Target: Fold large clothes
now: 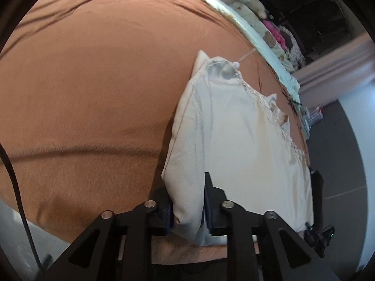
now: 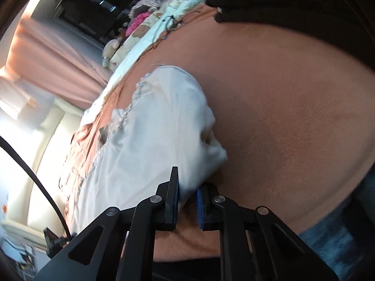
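left gripper (image 1: 187,199) pinches the white dress (image 1: 239,140) hem | right gripper (image 2: 187,196) half open, cloth between (grip unclear) | near edge of brown bed cover (image 1: 82,93), ready to fold

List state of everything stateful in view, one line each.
White garment: partly folded, lying on the bed, near edge bunched and lifted.
Brown bedspread: spread out, lightly creased.
Left gripper: shut on the garment's edge.
Right gripper: fabric between the fingers, gap visible; grip unclear.
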Demonstrator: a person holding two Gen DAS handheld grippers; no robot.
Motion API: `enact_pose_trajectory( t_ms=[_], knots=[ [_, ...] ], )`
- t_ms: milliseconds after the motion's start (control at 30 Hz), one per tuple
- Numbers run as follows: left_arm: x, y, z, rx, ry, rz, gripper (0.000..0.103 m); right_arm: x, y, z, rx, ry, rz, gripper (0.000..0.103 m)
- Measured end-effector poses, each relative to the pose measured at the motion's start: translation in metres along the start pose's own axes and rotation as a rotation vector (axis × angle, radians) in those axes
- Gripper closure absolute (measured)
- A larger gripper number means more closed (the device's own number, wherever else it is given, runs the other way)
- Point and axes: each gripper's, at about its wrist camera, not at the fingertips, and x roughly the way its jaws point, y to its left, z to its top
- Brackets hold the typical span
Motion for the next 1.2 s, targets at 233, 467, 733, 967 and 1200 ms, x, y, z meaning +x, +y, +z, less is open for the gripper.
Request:
enact_pose_trajectory(
  t_ms=[233, 467, 733, 967, 1200],
  knots=[
    [-0.010, 0.008, -0.018, -0.035, -0.034, -0.127, 0.035, -0.033, 0.062, -0.005, -0.162, -0.005, -0.027, 0.083],
    [0.002, 0.007, -0.022, -0.073, -0.006, -0.162, 0.035, -0.028, 0.143, -0.022, -0.304, 0.030, 0.006, 0.083],
    [0.012, 0.008, -0.020, -0.133, -0.016, -0.209, 0.035, 0.050, 0.214, -0.055, -0.421, 0.195, -0.005, 0.083],
    [0.009, 0.016, -0.022, -0.138, -0.029, -0.158, 0.066, 0.118, 0.256, -0.070, -0.535, 0.331, -0.108, 0.083],
    [0.007, 0.016, -0.022, -0.152, -0.027, -0.126, 0.069, 0.183, 0.278, -0.074, -0.638, 0.415, -0.180, 0.083]
  ],
)
